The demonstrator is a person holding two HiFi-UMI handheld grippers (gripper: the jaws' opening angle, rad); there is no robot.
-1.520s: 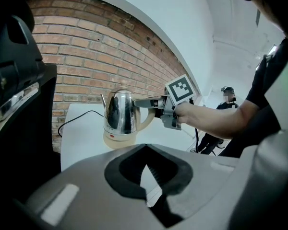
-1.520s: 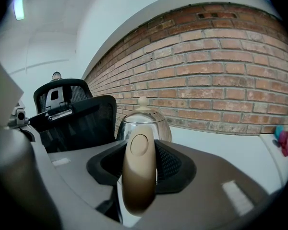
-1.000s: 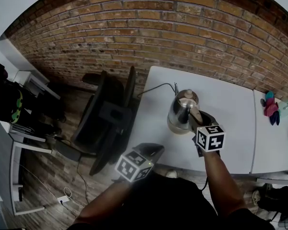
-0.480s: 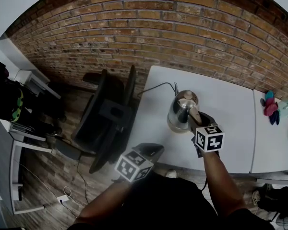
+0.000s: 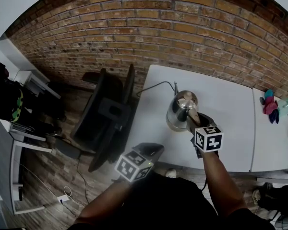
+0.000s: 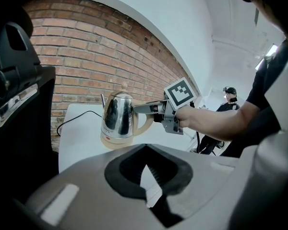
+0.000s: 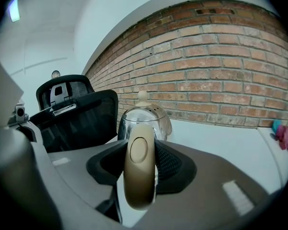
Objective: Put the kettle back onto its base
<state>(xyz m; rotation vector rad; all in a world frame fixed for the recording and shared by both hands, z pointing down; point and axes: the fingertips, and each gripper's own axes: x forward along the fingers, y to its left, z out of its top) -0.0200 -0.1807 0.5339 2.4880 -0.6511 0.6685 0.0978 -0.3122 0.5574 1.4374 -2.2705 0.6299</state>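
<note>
1. The brick wall (image 5: 134,28) runs across far ahead of both grippers, the same as a second ago.
2. The white table (image 5: 230,104) lies ahead of both grippers.
3. A black office chair (image 5: 108,114) stands ahead and to the left of the left gripper (image 6: 145,147), beside the table's left edge.
4. The kettle (image 5: 181,110) stands upright directly in front of the right gripper (image 5: 196,123). It appears seated on its beige base (image 6: 113,143), with no gap showing between them. It is in practically the same spot as in the earlier frames.
5. The right gripper pinches the kettle's beige handle (image 7: 140,166) between its pads, as it did a second ago.
6. The left gripper hangs short of the table's near edge, left of and behind the right one. Its jaws are pressed together on nothing, and it has not shifted.
7. The cord (image 5: 153,86) trails from the kettle's far side away to the left.
</note>
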